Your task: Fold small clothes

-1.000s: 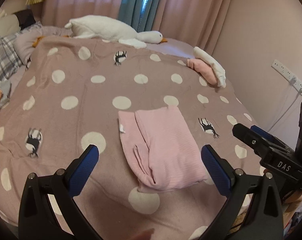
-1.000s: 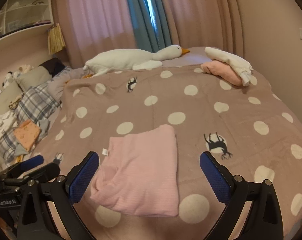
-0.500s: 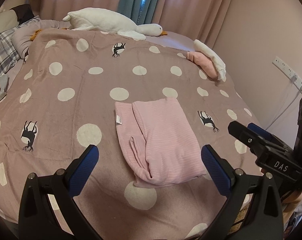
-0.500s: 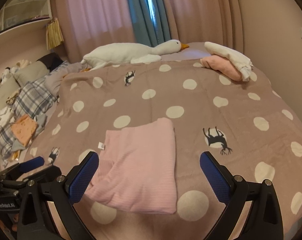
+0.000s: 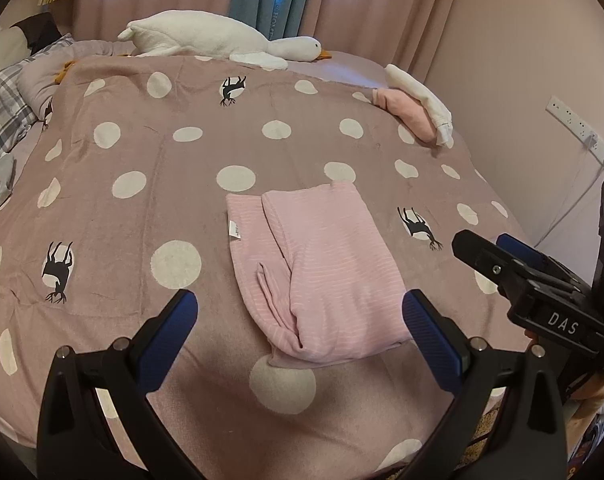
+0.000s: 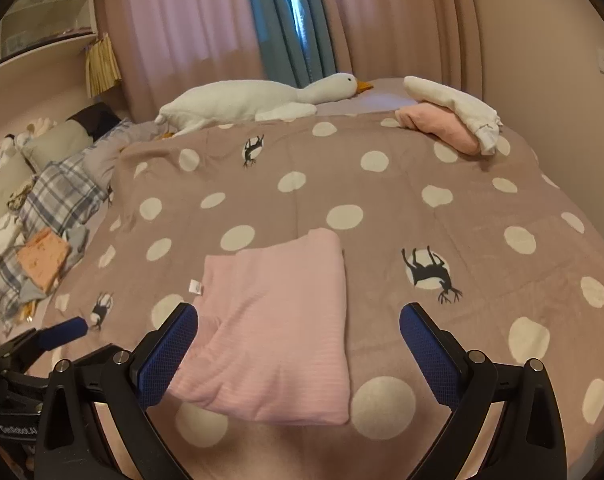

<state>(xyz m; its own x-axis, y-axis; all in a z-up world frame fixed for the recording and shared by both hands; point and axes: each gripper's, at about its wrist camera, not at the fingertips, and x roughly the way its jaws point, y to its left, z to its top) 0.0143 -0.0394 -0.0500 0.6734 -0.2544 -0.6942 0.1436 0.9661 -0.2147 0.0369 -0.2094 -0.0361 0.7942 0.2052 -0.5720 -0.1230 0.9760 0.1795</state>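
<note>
Both grippers had drawn back and up from the pink garment (image 5: 321,264) over the last second — it looked smaller and lower in each view than before. It lay folded into a compact rectangle on the spotted blanket (image 5: 142,208), untouched. The left gripper (image 5: 300,330) and right gripper (image 6: 298,344) stood wide apart, holding nothing. That retreat suggested this fold was finished — likely the folded stack (image 6: 449,124) came next.

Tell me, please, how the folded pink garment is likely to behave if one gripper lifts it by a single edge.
The folded pink garment is soft knit lying in loose layers, so it would probably droop and unfold. It looks thin, so likely light. On the fuzzy polka-dot blanket it would probably bunch up when pushed, not slide. Both the left gripper and right gripper are open.
</note>
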